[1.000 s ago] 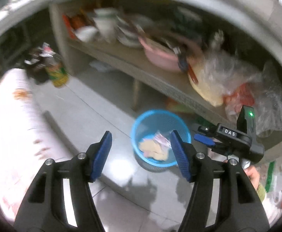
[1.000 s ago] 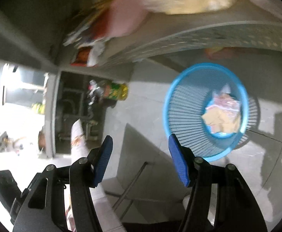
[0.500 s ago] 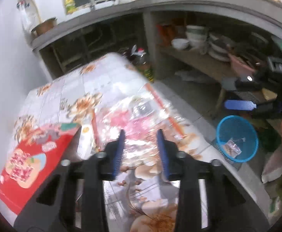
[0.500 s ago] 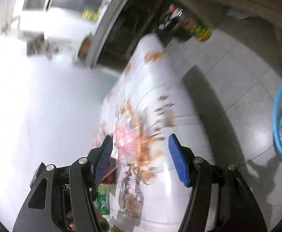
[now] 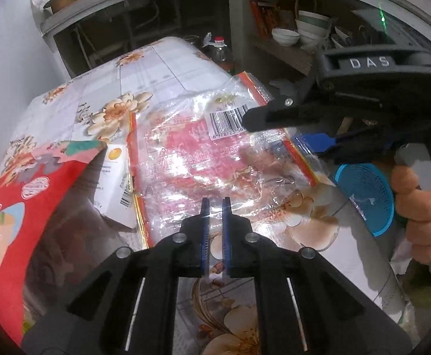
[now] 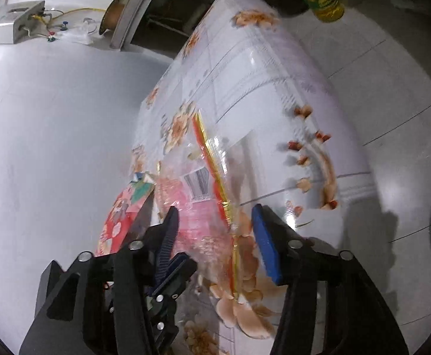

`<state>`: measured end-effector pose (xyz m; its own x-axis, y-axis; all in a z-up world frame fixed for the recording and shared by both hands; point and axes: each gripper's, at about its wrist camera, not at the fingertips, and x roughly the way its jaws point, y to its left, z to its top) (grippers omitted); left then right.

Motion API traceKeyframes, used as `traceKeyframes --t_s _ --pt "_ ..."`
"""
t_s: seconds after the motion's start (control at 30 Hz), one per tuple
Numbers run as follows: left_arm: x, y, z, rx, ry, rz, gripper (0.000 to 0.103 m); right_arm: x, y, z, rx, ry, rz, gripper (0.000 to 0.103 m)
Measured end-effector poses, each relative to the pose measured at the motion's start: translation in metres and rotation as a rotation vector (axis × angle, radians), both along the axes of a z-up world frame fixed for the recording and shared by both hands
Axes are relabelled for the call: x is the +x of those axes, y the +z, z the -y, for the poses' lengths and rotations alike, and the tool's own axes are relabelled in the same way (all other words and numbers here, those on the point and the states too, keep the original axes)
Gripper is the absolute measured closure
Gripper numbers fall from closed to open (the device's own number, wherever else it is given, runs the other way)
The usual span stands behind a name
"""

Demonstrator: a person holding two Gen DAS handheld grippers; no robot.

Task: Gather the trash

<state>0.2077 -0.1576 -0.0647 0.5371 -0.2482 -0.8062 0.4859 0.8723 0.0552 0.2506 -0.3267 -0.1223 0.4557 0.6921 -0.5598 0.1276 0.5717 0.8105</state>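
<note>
1. Clear plastic wrapper [image 5: 215,153], red-printed with a barcode label, lies flat on the flowered table [image 5: 162,68], its near edge right at the left gripper [image 5: 214,207].
2. Left gripper's jaws have just been closing and now stand almost together, a thin slit between the blue pads. The wrapper's near edge appears to run in between them, so this looks like a pinch on the film, though I can't be sure the pads truly bite it.
3. Right gripper [image 6: 215,227] hangs over the same wrapper's far side, its jaws partly apart and just been narrowing, pads not pressing on anything I can see.
4. Red snack bag [image 5: 17,207] waits just beside the wrapper, untouched.
5. Step in hand, I'd judge: the pickup. The blue basket [image 5: 366,195] sits on the floor past the table's edge.
6. Next call: lift cleanly. Thin film slips easily, so keep the pinch firm before swinging over to the basket.
</note>
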Motion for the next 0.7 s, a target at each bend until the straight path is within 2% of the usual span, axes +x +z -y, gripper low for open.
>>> traceKeyframes --t_s 0.1,0.2,0.27,0.4,0.47,0.53,0.63,0.7 --pt "0.006 -0.007 -0.003 -0.021 0.0 -0.034 0.096 -0.001 -0.007 -0.006 0.024 0.012 -0.011 0.064" --pt "0.006 -0.009 -0.002 -0.016 0.003 -0.035 0.096 -0.003 -0.01 -0.009 0.015 0.008 -0.017 0.075" --pt "0.005 -0.006 -0.003 -0.021 0.005 -0.034 0.096 -0.005 -0.013 -0.009 0.009 0.003 -0.029 0.088" --pt "-0.007 0.014 -0.012 -0.064 0.002 -0.018 0.096 -0.011 -0.016 -0.008 0.011 -0.01 -0.033 0.096" --pt "-0.02 0.029 -0.02 -0.086 -0.014 -0.011 0.091 -0.017 -0.014 -0.006 0.001 -0.023 -0.022 0.097" --pt "-0.036 0.049 -0.034 -0.132 -0.043 0.01 0.074 -0.024 -0.012 -0.004 0.005 -0.036 -0.012 0.098" --pt "-0.06 0.079 -0.068 -0.169 -0.057 0.08 0.06 -0.037 -0.01 0.0 0.003 -0.057 -0.003 0.098" --pt "-0.071 0.093 -0.093 -0.17 -0.028 0.129 0.052 -0.044 -0.011 0.001 0.004 -0.065 -0.004 0.098"
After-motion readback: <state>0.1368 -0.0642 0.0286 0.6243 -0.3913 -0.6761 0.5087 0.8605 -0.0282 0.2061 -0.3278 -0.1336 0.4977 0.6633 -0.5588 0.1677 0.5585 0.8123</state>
